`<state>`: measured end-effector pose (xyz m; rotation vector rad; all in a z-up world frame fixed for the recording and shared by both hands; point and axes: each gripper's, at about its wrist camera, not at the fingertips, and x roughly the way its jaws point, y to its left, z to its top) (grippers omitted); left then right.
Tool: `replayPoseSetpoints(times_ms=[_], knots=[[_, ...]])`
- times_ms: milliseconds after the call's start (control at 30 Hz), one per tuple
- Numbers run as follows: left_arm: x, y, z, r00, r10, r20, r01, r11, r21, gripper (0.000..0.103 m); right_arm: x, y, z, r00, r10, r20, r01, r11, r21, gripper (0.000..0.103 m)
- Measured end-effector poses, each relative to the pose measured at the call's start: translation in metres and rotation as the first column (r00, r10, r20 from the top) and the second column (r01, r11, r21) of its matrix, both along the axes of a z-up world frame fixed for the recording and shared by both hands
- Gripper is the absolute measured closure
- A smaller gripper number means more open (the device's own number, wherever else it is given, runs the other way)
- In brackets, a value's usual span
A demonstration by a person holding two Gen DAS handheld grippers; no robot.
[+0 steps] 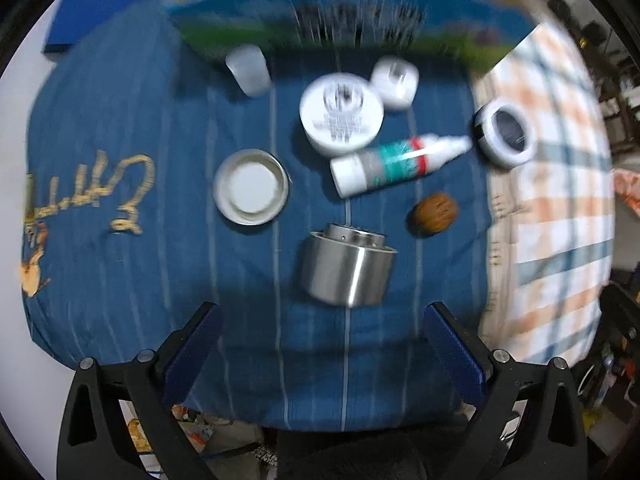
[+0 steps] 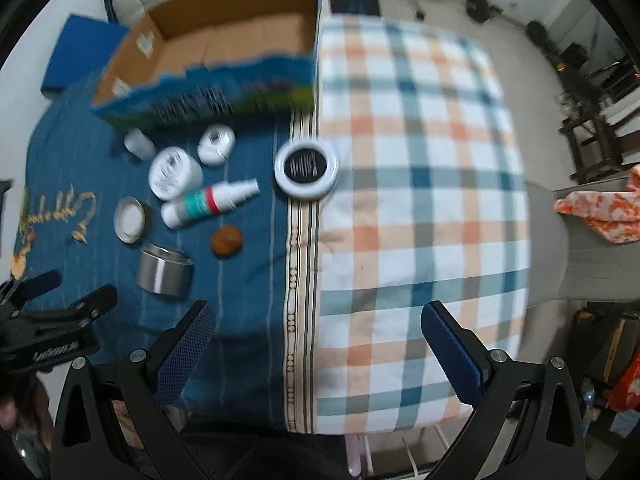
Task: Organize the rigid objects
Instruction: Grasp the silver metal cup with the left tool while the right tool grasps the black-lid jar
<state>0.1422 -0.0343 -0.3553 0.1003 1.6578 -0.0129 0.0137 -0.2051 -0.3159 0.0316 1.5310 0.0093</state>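
The steel cup lay just ahead of the left gripper, jaws spread and empty. Rigid, smooth and probably slippery, it suited a grip across its sides. The right gripper was likewise spread, empty.

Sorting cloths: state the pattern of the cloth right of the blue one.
The cloth is plaid: orange, teal and blue on white. Right wrist view.
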Motion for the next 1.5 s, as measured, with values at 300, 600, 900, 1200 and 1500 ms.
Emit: replayPoseSetpoints(times_ms=[300, 600, 900, 1200, 1500], knots=[[0.016, -0.022, -0.071, 0.995, -0.032, -0.096, 0.031, 0.999, -0.004, 0.033, 0.025, -0.015, -0.086, 0.995, -0.006, -0.100, 0.008, 1.000, 0.017, 0.000], [0.021, -0.009, -0.045, 0.995, 0.090, -0.046, -0.090, 0.996, 0.008, 0.033, 0.090, -0.017, -0.099, 0.995, -0.078, -0.062, 0.084, 0.992, 0.096, 0.000], [0.021, 0.017, -0.056, 0.983, 0.160, -0.087, -0.164, 0.985, -0.050, 0.033, 0.127, 0.012, -0.146, 0.979, -0.093, -0.180, 0.110, 0.991, 0.083, 0.024], [-0.002, 0.030, -0.084, 0.976, 0.175, -0.126, -0.184, 0.981, -0.065, 0.034, 0.107, 0.020, -0.156, 0.974, -0.072, -0.214, 0.083, 0.995, 0.046, 0.026], [-0.039, 0.062, -0.106, 0.965, 0.200, -0.172, -0.225, 0.964, -0.144, 0.033, 0.027, 0.014, -0.157, 0.955, -0.058, -0.292, 0.065, 0.998, 0.014, 0.026]])
